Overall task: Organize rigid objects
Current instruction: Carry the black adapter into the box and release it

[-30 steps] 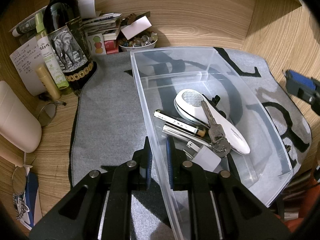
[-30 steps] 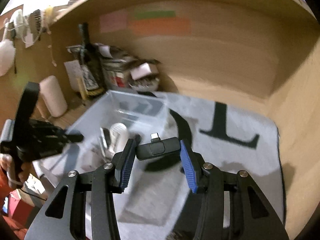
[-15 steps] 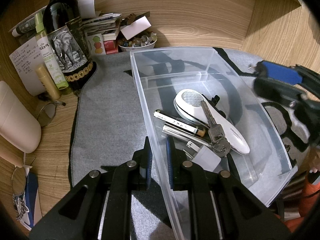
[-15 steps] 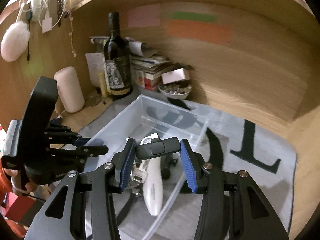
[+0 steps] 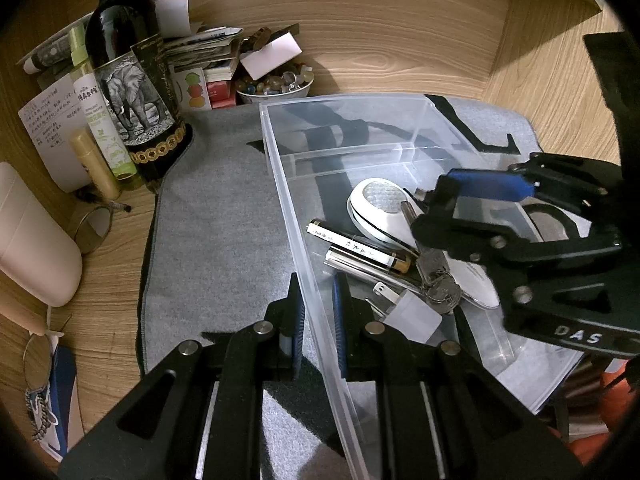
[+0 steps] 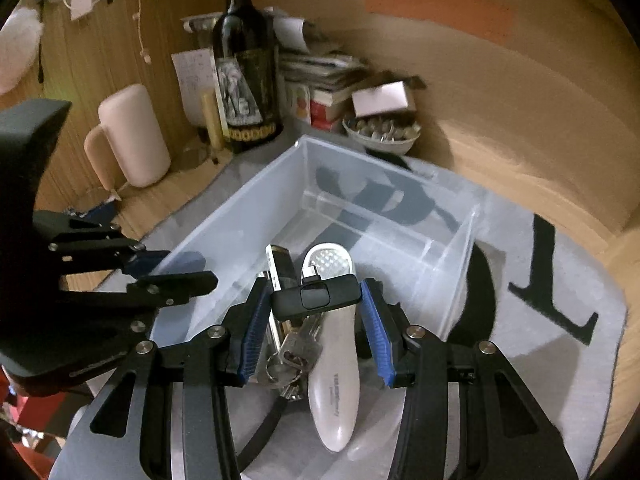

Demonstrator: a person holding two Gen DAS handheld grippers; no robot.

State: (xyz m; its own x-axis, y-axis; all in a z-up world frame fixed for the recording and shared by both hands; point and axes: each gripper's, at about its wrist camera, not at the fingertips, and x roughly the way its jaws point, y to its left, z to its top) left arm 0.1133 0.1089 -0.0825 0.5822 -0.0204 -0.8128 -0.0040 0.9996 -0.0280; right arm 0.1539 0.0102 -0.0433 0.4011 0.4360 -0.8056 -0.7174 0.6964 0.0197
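Note:
A clear plastic bin (image 5: pixel 280 184) stands on a grey felt mat (image 5: pixel 216 216). In it lie a white handheld device (image 5: pixel 380 208), two pens (image 5: pixel 356 244), keys (image 5: pixel 436 284) and a white plug adapter (image 5: pixel 412 316). My left gripper (image 5: pixel 318 320) is shut on the bin's near left wall. My right gripper (image 6: pixel 314 312) is shut on a small black USB-C dongle (image 6: pixel 316 296) and holds it above the bin's contents (image 6: pixel 332 340). The right gripper also shows in the left wrist view (image 5: pixel 480 200), over the bin's right side.
A wine bottle (image 5: pixel 132 92), a green spray bottle (image 5: pixel 100 112), a stack of papers and books (image 5: pixel 204 56) and a bowl of trinkets (image 5: pixel 276 84) stand along the back wooden wall. A pink cylinder (image 5: pixel 32 248) lies at the left.
My right gripper has carried the dongle left from over the mat to above the bin's contents. The left gripper has stayed clamped on the bin wall.

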